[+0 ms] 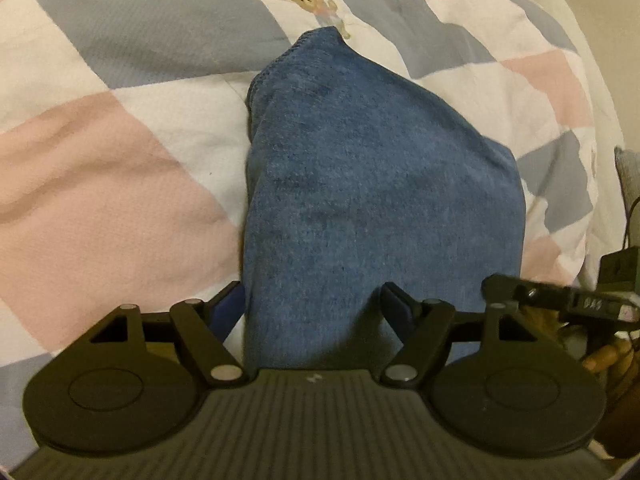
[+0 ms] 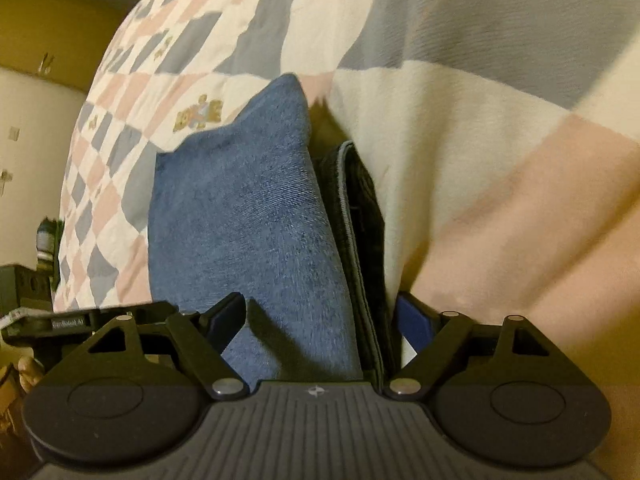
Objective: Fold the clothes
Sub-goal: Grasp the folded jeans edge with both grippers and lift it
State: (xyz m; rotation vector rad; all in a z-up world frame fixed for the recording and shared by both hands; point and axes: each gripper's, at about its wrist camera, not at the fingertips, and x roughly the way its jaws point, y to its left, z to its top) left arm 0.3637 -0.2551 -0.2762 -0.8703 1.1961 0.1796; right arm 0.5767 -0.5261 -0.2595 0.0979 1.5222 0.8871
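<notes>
Towel [image 1: 360, 200] held between two grippers above the quilt [image 1: 120, 160].
Left gripper [image 1: 312, 300] and right gripper [image 2: 320, 312] each have wide jaws straddling its near edge, probably to lift it for folding.

The blue towel [image 1: 360, 208] is a thick, fuzzy terry cloth, already folded into a narrow, layered bundle. It lies on the checked quilt [image 1: 120, 168] of pink, grey-blue and white squares, its far end tapering to a rounded corner beside a printed teddy bear. From the right-hand view its stacked layers show along one side as dark edges with a stitched hem, and the top corner stands up in a peak.
</notes>
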